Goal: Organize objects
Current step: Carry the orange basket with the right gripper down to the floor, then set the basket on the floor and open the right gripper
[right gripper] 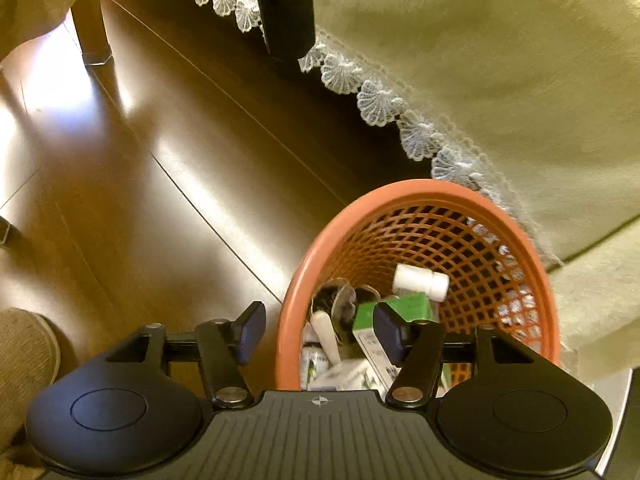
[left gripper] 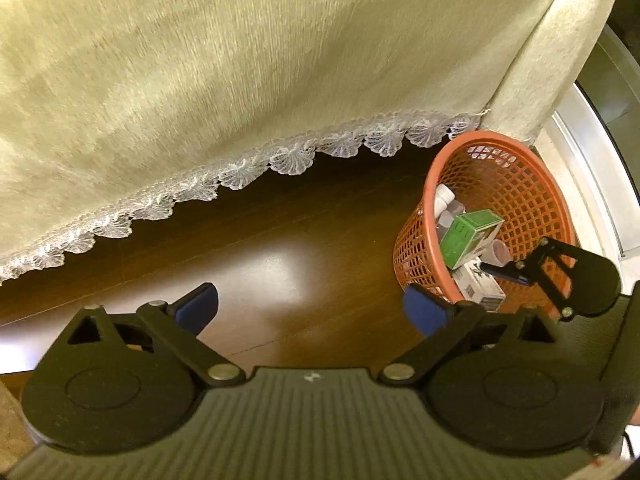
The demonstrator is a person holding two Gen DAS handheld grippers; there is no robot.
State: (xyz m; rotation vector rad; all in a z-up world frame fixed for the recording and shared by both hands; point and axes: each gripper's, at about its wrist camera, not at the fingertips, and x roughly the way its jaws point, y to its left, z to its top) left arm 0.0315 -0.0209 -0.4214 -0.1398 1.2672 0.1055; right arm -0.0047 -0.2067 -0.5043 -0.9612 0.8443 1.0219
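Observation:
An orange mesh basket (left gripper: 532, 184) stands on the wooden floor beside a cloth-covered table; it also shows in the right wrist view (right gripper: 400, 196). Inside lie a green box (left gripper: 468, 236) (right gripper: 412, 304), a white bottle (right gripper: 420, 282) (left gripper: 443, 197), white boxes (left gripper: 480, 286) and other small packs. My left gripper (left gripper: 312, 308) is open and empty above the floor, left of the basket. My right gripper (right gripper: 320, 332) is open and empty, held over the basket's near rim; it also shows in the left wrist view (left gripper: 552, 268).
A cream tablecloth (left gripper: 240, 60) with a white lace hem (left gripper: 280, 160) hangs over the floor behind the basket. A wooden table leg (right gripper: 90, 28) stands at the far left. A slippered foot (right gripper: 24, 352) is at the lower left. A pale door sill (left gripper: 588, 168) lies right of the basket.

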